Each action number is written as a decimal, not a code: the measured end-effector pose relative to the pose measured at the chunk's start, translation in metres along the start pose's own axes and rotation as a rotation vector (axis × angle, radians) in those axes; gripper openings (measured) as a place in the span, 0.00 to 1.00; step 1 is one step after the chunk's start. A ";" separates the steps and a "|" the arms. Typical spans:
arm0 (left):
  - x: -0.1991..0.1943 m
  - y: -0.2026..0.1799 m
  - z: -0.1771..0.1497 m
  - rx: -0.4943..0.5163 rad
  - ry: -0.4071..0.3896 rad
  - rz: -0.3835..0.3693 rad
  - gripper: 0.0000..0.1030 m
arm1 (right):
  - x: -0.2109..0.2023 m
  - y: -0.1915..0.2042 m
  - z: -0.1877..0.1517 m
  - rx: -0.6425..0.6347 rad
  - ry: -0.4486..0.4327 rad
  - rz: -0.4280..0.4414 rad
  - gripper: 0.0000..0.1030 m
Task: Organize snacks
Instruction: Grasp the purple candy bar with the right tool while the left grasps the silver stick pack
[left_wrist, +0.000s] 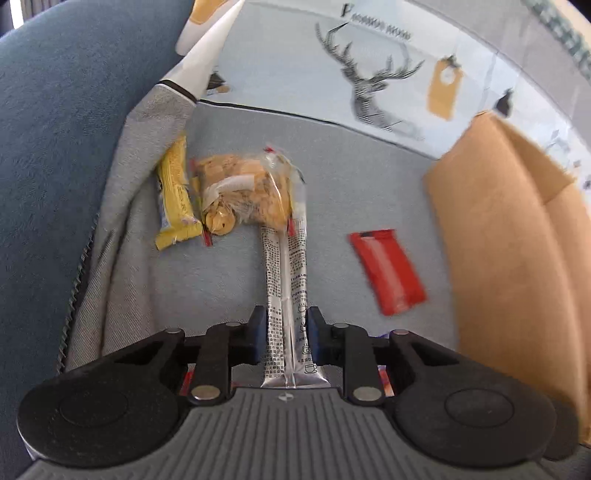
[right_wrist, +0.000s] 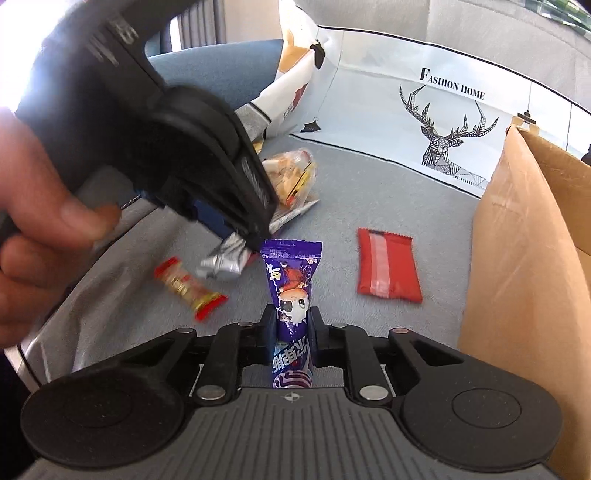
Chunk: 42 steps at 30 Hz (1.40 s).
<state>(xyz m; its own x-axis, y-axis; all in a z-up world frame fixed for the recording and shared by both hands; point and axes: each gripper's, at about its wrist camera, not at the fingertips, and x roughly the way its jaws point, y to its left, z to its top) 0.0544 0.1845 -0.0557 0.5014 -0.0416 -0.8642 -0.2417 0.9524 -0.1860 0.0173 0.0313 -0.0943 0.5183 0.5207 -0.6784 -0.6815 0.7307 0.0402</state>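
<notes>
Right wrist view: my right gripper (right_wrist: 293, 328) clamped on purple packet (right_wrist: 291, 291), just left of red pouch (right_wrist: 388, 271). My left gripper (left_wrist: 286, 326) pinches silver sachet (left_wrist: 286, 295), left of red pouch, well left of box (right_wrist: 517, 258).

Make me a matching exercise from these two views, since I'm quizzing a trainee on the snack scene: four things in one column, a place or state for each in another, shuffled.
Things:
1. silver foil stick sachets
2. purple cartoon-printed snack packet
3. flat red foil packet
4. brown cardboard box

Places or states:
A. lying loose on the grey fabric
B. clamped in the left gripper
C. standing at the right edge
D. clamped in the right gripper

Pairs: 1-B, 2-D, 3-A, 4-C
</notes>
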 end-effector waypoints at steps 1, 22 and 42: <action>-0.001 0.001 -0.002 0.001 0.010 -0.017 0.24 | -0.002 0.000 -0.002 -0.001 0.012 0.010 0.18; 0.022 -0.013 -0.005 0.061 0.119 0.075 0.32 | 0.011 0.000 -0.011 0.054 0.102 0.031 0.24; 0.024 -0.015 -0.003 0.078 0.109 0.096 0.25 | 0.005 0.006 -0.014 0.002 0.081 0.006 0.16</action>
<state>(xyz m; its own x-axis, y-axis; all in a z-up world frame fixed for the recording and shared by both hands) 0.0677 0.1684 -0.0748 0.3850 0.0223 -0.9227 -0.2168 0.9739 -0.0669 0.0084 0.0318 -0.1076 0.4704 0.4878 -0.7354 -0.6832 0.7287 0.0463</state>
